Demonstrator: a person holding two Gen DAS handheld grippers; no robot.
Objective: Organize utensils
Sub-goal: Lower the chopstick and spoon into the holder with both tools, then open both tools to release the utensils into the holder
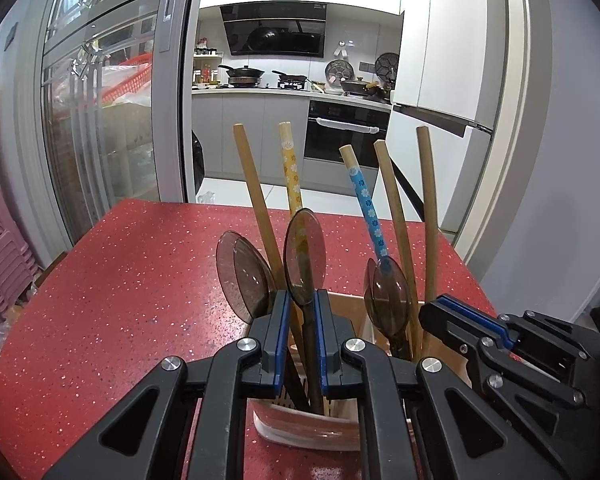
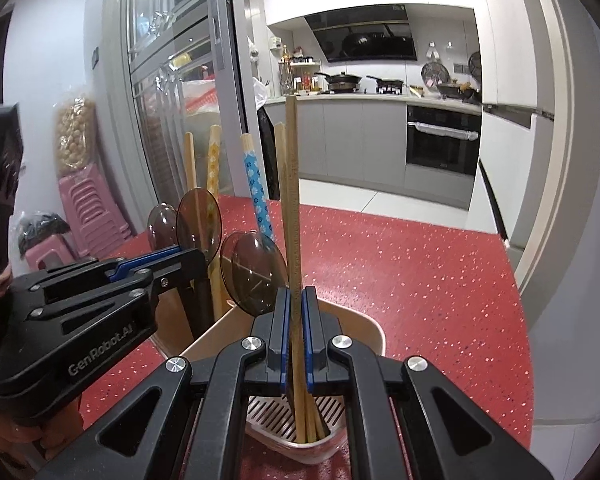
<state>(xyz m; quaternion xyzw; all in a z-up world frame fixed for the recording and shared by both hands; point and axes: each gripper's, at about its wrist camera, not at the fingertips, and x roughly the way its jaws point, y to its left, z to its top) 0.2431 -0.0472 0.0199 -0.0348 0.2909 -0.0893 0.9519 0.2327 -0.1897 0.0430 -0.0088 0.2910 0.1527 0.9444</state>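
A beige utensil holder (image 1: 300,428) stands on the red speckled table (image 1: 140,280) with chopsticks and brown see-through spoons upright in it. My left gripper (image 1: 302,304) is shut on the neck of one brown spoon (image 1: 304,256), whose handle reaches down into the holder. My right gripper (image 2: 296,300) is shut on a plain wooden chopstick (image 2: 293,200) that stands in the holder's (image 2: 364,320) slatted compartment. Each gripper shows in the other's view: the right gripper (image 1: 432,312) beside the holder, the left gripper (image 2: 188,258) at the held spoon (image 2: 199,220).
More utensils stand in the holder: a yellow flowered chopstick (image 1: 292,172), a blue flowered chopstick (image 1: 366,200), plain wooden ones (image 1: 256,200), two further spoons (image 1: 240,276). A glass sliding door (image 1: 100,120) and pink stools (image 2: 88,208) lie left; the table's far edge faces the kitchen.
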